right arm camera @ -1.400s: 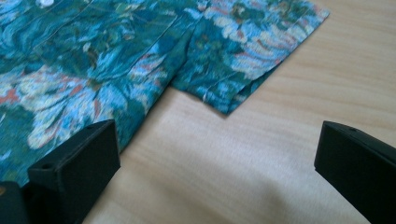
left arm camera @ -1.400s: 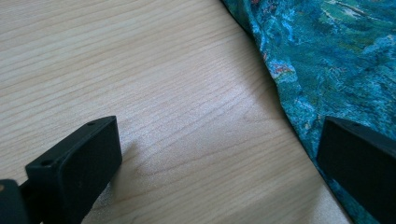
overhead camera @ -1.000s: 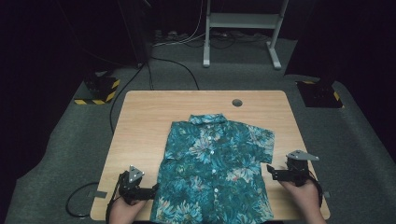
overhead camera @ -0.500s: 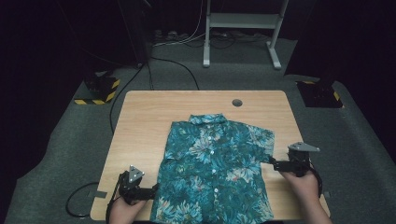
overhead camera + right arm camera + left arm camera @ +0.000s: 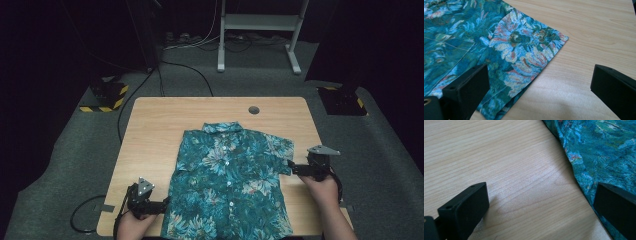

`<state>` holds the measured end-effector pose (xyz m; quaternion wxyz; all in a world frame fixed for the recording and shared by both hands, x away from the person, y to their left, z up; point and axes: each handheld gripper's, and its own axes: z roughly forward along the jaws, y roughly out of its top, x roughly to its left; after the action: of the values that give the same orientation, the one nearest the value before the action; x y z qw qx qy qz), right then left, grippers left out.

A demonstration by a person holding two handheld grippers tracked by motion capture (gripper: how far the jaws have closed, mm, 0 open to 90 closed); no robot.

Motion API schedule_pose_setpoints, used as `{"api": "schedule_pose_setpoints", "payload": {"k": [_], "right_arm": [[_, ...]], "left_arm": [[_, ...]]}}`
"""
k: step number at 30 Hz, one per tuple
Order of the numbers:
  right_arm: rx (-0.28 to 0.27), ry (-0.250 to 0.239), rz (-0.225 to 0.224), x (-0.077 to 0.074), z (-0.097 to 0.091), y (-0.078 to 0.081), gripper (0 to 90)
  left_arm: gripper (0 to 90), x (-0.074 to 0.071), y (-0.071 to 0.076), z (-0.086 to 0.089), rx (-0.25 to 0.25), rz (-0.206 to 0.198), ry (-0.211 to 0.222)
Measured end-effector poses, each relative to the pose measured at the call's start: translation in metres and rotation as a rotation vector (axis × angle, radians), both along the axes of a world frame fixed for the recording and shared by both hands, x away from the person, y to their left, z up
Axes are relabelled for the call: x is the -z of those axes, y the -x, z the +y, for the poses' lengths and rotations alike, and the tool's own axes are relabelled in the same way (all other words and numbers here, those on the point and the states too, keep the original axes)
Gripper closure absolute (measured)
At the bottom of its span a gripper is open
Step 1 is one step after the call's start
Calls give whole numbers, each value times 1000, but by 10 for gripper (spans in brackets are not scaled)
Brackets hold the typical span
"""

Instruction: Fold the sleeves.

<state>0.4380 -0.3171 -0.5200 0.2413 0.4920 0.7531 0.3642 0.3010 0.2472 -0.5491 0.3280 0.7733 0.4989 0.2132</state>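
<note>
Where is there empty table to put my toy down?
Bare wood lies behind the shirt collar near the round hole, and left of the shirt. The front is crowded: shirt, left gripper, right gripper.

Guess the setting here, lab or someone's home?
Probably a lab or recording studio, not a home: a lone wooden table on grey carpet, dark surroundings, cables across the floor, and hazard-striped base plates beside it. A floral shirt lies flat between two handheld grippers.
</note>
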Motion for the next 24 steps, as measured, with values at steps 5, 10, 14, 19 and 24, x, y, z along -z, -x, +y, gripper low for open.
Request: {"api": "schedule_pose_setpoints", "payload": {"k": [5, 10, 14, 19, 24], "right_arm": [[1, 3, -3, 2, 3, -10, 42], [8, 3, -1, 3, 6, -21, 62], [8, 4, -3, 5, 7, -30, 85], [18, -2, 16, 10, 6, -39, 207], [37, -15, 35, 14, 6, -47, 241]], "left_arm": [[4, 0, 0, 0, 0, 0, 0], [4, 0, 0, 0, 0, 0, 0], [4, 0, 0, 0, 0, 0, 0], [4, 0, 0, 0, -1, 0, 1], [4, 0, 0, 0, -2, 0, 1]]}}
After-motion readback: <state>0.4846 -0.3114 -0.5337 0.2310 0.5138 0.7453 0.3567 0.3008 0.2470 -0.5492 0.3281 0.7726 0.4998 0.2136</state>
